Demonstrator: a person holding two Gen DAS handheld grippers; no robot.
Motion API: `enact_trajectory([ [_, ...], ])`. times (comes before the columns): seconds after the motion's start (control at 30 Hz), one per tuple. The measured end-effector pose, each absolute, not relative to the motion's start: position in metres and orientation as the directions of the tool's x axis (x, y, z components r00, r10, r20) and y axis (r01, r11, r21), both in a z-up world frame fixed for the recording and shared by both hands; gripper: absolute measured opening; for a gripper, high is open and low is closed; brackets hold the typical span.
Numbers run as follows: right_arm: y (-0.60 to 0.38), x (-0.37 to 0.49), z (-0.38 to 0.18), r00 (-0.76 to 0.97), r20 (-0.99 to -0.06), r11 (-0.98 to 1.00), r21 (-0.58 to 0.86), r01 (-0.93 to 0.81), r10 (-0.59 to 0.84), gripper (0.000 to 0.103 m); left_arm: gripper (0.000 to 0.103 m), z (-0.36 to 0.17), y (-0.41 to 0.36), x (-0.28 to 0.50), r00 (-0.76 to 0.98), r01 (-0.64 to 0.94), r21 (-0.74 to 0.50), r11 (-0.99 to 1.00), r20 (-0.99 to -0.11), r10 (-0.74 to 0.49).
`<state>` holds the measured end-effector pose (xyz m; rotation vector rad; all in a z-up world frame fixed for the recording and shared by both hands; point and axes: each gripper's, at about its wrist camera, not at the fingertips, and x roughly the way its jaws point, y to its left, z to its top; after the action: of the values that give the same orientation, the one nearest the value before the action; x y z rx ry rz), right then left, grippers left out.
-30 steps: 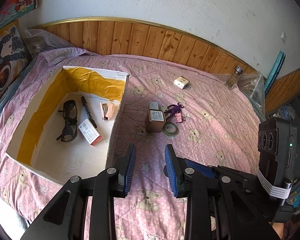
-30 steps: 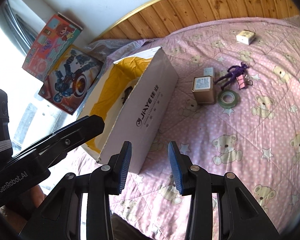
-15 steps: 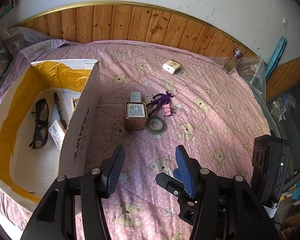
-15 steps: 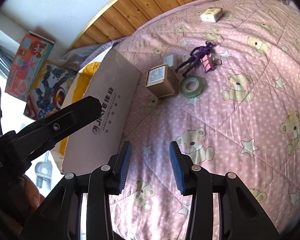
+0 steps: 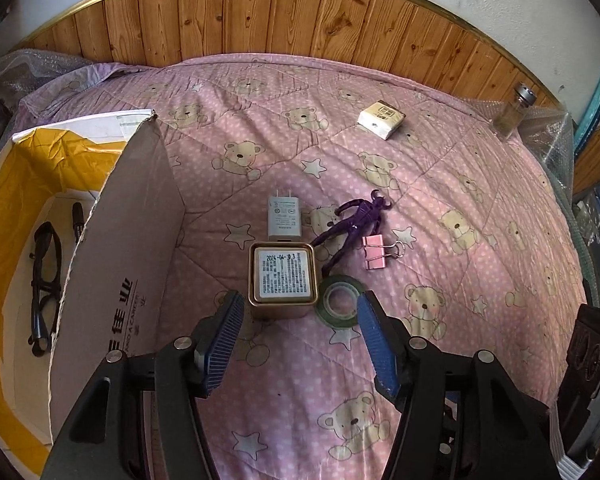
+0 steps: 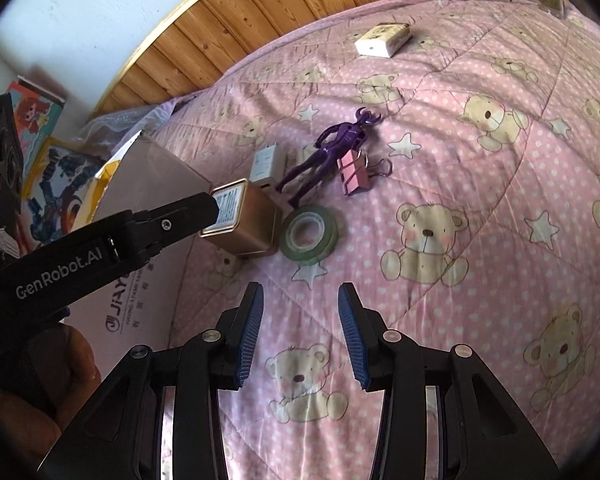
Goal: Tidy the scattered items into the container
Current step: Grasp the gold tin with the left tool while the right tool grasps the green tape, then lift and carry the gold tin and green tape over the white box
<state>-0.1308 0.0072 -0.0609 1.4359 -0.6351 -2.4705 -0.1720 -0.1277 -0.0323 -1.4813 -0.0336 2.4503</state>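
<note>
Closer now, left gripper [image 5: 298,340] spread wide just short of gold tin [image 5: 282,277]; right gripper [image 6: 300,334] apart, empty; cardboard box [image 5: 112,280] beside tin holds glasses [image 5: 44,284], marker [image 5: 77,220].

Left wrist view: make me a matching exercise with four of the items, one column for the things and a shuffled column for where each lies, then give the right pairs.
Things:
1. glasses
2. green tape roll
3. pink binder clip
4. white charger

Places:
A. on the quilt, just beyond the gold tin
B. inside the cardboard box
C. against the tin's right side
D. beside the purple figure, right of its legs

Pairs: 1-B, 2-C, 3-D, 4-A
</note>
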Motion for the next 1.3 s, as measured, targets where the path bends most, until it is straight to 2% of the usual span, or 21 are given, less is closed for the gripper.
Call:
enact_trajectory([
  [0.53, -0.013, -0.186, -0.093, -0.484, -0.830, -0.951, 0.310, 0.015, -0.279, 0.035, 0.060, -0.089, -0.131, -0.210, -0.363, -0.184, -0.173, -0.968, -0.903, 0.230],
  [0.57, -0.016, -0.187, -0.093, -0.485, -0.834, -0.957, 0.288, 0.024, -0.264, 0.033, 0.060, -0.092, -0.131, -0.211, -0.359, -0.188, -0.172, -0.967, -0.905, 0.230],
  [0.63, -0.020, -0.188, -0.093, -0.488, -0.843, -0.971, 0.237, 0.039, -0.225, 0.021, 0.052, -0.096, -0.131, -0.211, -0.353, -0.196, -0.178, -0.964, -0.904, 0.239],
  [0.67, -0.019, -0.189, -0.094, -0.489, -0.843, -0.972, 0.233, 0.043, -0.224, 0.020, 0.052, -0.096, -0.131, -0.211, -0.360, -0.202, -0.176, -0.963, -0.902, 0.240],
  [0.9, -0.010, -0.189, -0.090, -0.479, -0.833, -0.953, 0.301, 0.025, -0.276, 0.014, 0.051, -0.092, -0.134, -0.207, -0.381, -0.212, -0.196, -0.957, -0.886, 0.266],
  [1.3, -0.005, -0.150, -0.069, -0.491, -0.811, -0.930, 0.367, -0.004, -0.318, 0.014, 0.051, -0.062, -0.144, -0.176, -0.416, -0.237, -0.230, -0.944, -0.854, 0.312],
])
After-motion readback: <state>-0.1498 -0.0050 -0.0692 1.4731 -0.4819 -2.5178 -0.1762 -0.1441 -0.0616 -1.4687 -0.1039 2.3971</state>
